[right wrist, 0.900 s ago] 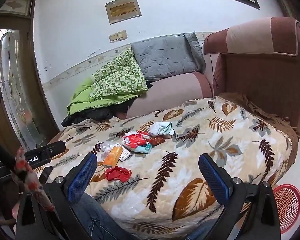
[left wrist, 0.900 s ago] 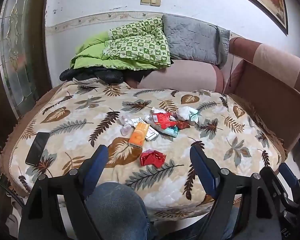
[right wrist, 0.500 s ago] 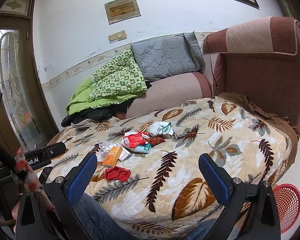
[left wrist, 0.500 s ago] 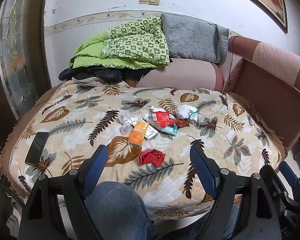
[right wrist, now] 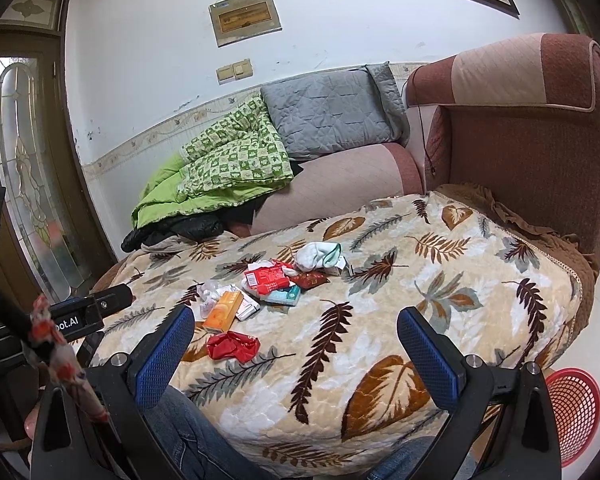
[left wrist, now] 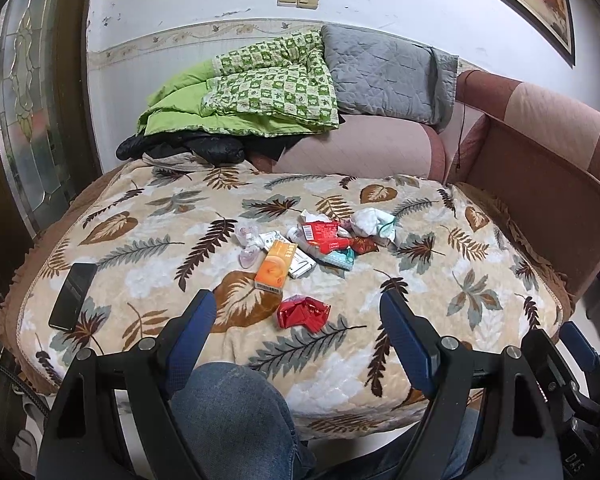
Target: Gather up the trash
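Left claw (left wrist: 296, 336): black frame, blue textured pads, silver screws being shown.
Right claw (right wrist: 296, 348): same build.
Legs: blue jeans (left wrist: 228, 412) being worn.

Plush cloth blanket (left wrist: 148, 248), glossy crinkled red wrapper (left wrist: 303, 312) — matt plastic mesh basket (right wrist: 574, 408).

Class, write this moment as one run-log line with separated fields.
stage: approach | left tool: open, empty | right tool: open, empty | trash: red wrapper nearest, on blanket | basket: on floor, right
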`<state>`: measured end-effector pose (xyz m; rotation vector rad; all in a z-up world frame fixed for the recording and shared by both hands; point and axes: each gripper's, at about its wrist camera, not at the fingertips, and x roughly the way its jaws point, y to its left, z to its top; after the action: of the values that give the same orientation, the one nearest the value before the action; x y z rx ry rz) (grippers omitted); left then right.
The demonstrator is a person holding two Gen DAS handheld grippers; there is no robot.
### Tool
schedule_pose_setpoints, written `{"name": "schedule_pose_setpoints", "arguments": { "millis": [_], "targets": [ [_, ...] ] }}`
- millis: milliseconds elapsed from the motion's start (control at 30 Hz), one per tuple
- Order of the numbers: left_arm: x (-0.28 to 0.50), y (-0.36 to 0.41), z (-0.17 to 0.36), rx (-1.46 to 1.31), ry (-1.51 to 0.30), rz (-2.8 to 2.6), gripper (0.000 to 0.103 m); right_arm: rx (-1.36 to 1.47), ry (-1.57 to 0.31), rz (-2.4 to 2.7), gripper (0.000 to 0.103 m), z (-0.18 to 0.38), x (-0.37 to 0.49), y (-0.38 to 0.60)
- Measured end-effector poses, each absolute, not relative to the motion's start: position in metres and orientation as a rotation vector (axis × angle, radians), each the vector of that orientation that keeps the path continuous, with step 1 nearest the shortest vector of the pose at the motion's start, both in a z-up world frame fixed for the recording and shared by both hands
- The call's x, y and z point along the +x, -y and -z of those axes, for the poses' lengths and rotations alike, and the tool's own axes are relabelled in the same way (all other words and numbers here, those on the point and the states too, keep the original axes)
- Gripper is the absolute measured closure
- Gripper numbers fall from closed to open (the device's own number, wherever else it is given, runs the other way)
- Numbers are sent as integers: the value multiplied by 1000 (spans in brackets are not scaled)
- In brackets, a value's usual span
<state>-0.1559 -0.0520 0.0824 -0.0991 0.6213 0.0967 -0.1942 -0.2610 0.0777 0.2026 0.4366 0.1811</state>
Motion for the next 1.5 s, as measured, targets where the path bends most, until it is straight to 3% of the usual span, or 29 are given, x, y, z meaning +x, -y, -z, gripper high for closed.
{"name": "schedule_pose_setpoints", "arguments": {
  "millis": [1500],
  "targets": [
    [-158, 49, -71, -127, -673, -94, 20, 203, -475, -201, 0, -61, -162, 244]
  ]
}}
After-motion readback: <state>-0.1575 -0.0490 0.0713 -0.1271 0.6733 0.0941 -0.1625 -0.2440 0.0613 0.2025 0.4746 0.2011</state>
